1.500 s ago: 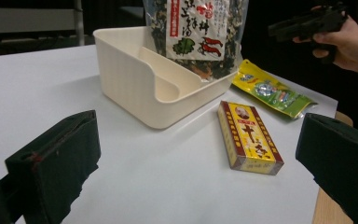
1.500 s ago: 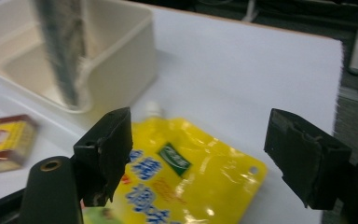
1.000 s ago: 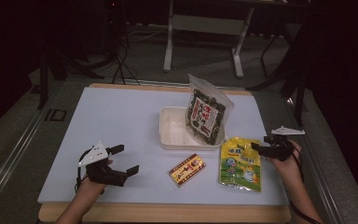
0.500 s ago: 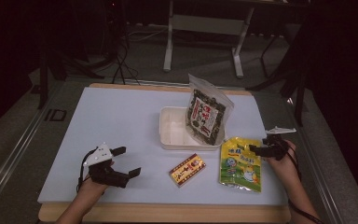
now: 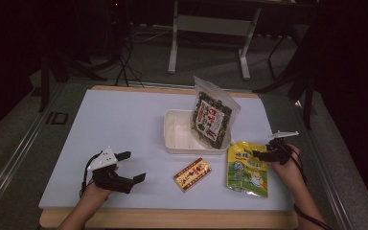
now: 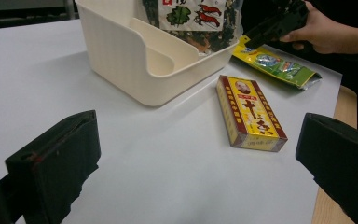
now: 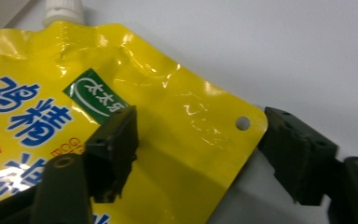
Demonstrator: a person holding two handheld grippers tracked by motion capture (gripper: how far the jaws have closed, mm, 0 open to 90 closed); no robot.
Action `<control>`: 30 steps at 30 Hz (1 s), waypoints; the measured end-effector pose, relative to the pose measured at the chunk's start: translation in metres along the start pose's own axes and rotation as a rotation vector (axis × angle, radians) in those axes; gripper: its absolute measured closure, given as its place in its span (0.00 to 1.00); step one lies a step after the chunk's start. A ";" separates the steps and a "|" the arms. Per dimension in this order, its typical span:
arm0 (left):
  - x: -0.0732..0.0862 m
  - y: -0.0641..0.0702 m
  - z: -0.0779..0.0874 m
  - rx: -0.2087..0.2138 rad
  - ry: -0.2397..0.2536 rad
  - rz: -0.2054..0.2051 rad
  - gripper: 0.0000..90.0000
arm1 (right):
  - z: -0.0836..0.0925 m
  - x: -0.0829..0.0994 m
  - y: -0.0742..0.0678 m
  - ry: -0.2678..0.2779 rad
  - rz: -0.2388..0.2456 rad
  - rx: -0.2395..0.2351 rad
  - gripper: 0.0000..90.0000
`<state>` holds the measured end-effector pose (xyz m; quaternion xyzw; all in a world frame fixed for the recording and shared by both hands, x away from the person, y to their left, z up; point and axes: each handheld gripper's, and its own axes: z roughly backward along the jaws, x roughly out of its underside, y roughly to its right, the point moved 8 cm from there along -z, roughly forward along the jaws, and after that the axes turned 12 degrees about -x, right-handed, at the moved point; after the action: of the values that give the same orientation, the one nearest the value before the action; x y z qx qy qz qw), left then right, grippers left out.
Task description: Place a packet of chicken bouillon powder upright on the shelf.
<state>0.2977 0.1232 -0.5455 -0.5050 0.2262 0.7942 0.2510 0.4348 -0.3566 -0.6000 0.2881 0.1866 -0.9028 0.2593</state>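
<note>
Right gripper point(image 7: 198, 149) poised over yellow spouted pouch point(image 7: 121, 107).
Jaws released, straddling the pouch corner for pickup; left gripper point(image 5: 132, 167) released, idle on tabletop point(image 5: 124, 120).

I read this as a lab or studio: my white table point(image 5: 124, 124) sits mid-frame, with dark surroundings, floor cables point(image 5: 124, 62) upper left and a metal stand point(image 5: 211, 28) top centre.

Pouch point(image 7: 121, 93): glossy yellow, blue lettering, green-and-white badge, white cap. Box point(image 6: 251, 112): yellow face, dark red borders and print. Tub point(image 5: 182, 136): cream. Bag point(image 5: 212, 120): clear, dark contents, red-and-white label. Table point(image 5: 100, 124): pale blue-white top, wooden edge. Grippers: black.
</note>
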 end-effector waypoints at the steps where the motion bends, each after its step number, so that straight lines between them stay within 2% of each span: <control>1: 0.000 0.000 0.000 0.000 -0.002 -0.001 0.00 | 0.000 0.000 -0.001 -0.003 0.003 0.000 0.35; 2: 0.001 0.000 0.000 -0.001 -0.003 -0.003 0.00 | 0.001 0.000 -0.004 -0.004 0.011 -0.004 0.41; 4: 0.001 0.000 0.000 0.000 -0.004 -0.003 0.00 | 0.001 0.000 -0.004 -0.005 0.012 -0.007 0.43; 7: 0.001 0.000 -0.001 0.001 -0.005 -0.008 0.00 | 0.002 0.000 -0.007 -0.007 0.020 0.003 0.53; 8: 0.001 0.001 -0.001 0.001 -0.006 -0.011 0.00 | 0.002 0.000 -0.009 -0.012 0.027 0.001 0.60; 9: 0.001 0.001 -0.001 0.001 -0.006 -0.011 0.00 | 0.002 0.000 -0.009 -0.012 0.027 0.001 0.60; 10: 0.001 0.001 -0.001 0.001 -0.007 -0.014 0.00 | 0.002 0.000 -0.011 -0.011 0.033 -0.006 0.65; 11: 0.001 0.001 -0.001 0.001 -0.008 -0.016 0.00 | 0.002 0.000 -0.013 -0.020 0.062 0.019 0.74; 14: 0.002 0.002 -0.002 0.002 -0.013 -0.012 0.00 | 0.002 -0.001 -0.013 -0.035 0.070 0.026 0.82; 16: 0.002 0.002 -0.001 0.002 -0.013 -0.016 0.00 | 0.003 -0.001 -0.011 -0.058 0.105 0.075 0.96; 17: 0.002 0.002 -0.001 0.002 -0.013 -0.016 0.00 | 0.003 -0.001 -0.011 -0.064 0.107 0.087 0.98; 23: 0.002 0.001 -0.001 0.004 -0.009 -0.007 0.00 | 0.005 -0.003 -0.009 -0.065 0.093 0.090 1.00; 26: 0.001 0.000 0.000 0.002 -0.005 -0.003 0.00 | 0.013 -0.006 -0.011 -0.026 0.082 0.074 1.00; 30: 0.001 0.000 0.000 0.003 -0.004 -0.003 0.00 | 0.020 -0.009 -0.015 -0.013 0.097 0.081 1.00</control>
<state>0.2973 0.1230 -0.5464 -0.5033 0.2262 0.7945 0.2536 0.4239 -0.3517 -0.5765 0.3014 0.1338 -0.8977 0.2922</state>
